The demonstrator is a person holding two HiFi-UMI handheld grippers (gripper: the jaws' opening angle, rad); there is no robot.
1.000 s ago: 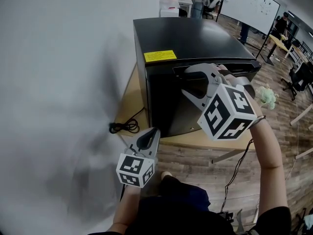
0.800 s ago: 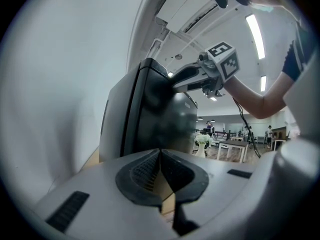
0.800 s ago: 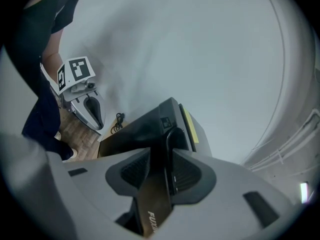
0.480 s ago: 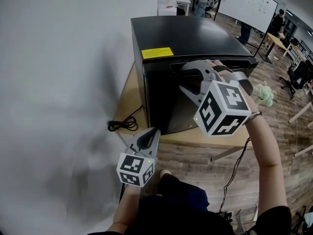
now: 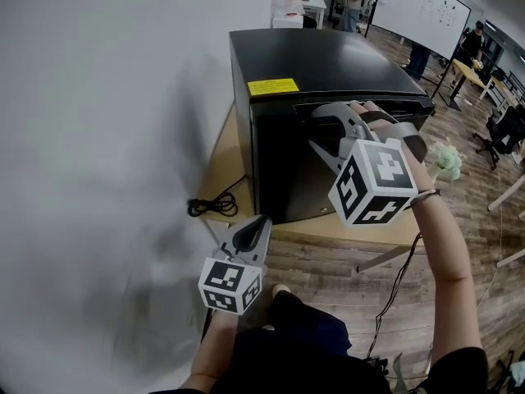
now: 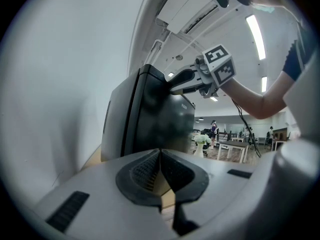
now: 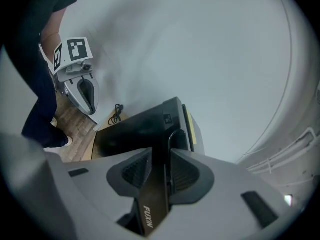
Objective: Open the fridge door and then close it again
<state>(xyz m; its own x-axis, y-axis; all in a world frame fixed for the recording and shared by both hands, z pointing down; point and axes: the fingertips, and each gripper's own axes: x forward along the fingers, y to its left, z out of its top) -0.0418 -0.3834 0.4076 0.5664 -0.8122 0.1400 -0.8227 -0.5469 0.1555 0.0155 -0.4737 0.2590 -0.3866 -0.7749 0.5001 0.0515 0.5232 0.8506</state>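
A small black fridge [image 5: 320, 56] stands on a low wooden platform [image 5: 223, 158] against the white wall. Its glossy door [image 5: 287, 167] faces me, with a yellow label [image 5: 273, 87] on top. My right gripper [image 5: 314, 130] reaches the door's top edge. In the right gripper view the right gripper [image 7: 161, 169] has that edge between its pads, which press on it; the jaws have just been closing. The door lies close to the body. My left gripper [image 5: 256, 228] hangs low, left of the fridge, shut and empty [image 6: 160, 169].
A black cable [image 5: 213, 206] lies coiled on the platform's left edge by the wall [image 5: 98, 138]. A pale green bunch [image 5: 447, 161] sits right of the fridge. Desks, a whiteboard and people fill the room behind. Wooden floor [image 5: 328, 277] lies before the platform.
The right gripper's fingers have drawn closer together at the door's top edge and its cube has rolled slightly. The left gripper has stayed where it was.
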